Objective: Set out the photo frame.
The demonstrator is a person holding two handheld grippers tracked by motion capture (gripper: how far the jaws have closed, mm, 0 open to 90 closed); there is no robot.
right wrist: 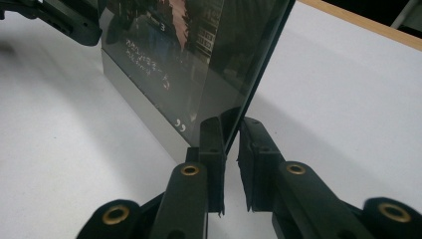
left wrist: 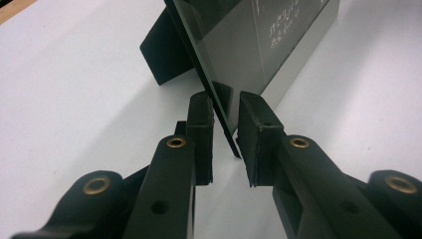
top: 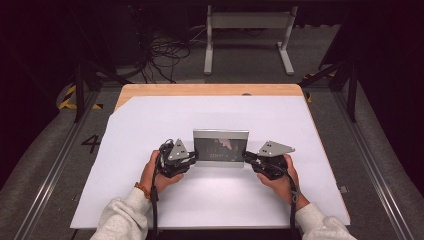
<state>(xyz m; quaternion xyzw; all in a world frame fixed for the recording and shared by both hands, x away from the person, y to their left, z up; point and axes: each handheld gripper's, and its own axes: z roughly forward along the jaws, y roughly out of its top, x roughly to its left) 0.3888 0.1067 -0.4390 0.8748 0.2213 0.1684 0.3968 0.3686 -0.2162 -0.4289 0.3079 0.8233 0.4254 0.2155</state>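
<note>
A picture frame (top: 221, 145) with a dark glossy front and a silver border stands leaning back on the white sheet (top: 210, 115). My left gripper (top: 195, 159) is at its left edge and my right gripper (top: 246, 159) at its right edge. In the left gripper view the jaws (left wrist: 226, 107) are closed to a narrow gap around the frame's (left wrist: 249, 45) thin lower edge, and its black back stand (left wrist: 164, 55) rests on the sheet. In the right gripper view the jaws (right wrist: 231, 127) pinch the frame's (right wrist: 199, 50) other edge.
The white sheet covers most of a wooden table (top: 210, 90). On the floor beyond the far edge are a grey metal stand (top: 247, 35) and tangled cables (top: 165, 55). The person's hands and grey sleeves come in from the near edge.
</note>
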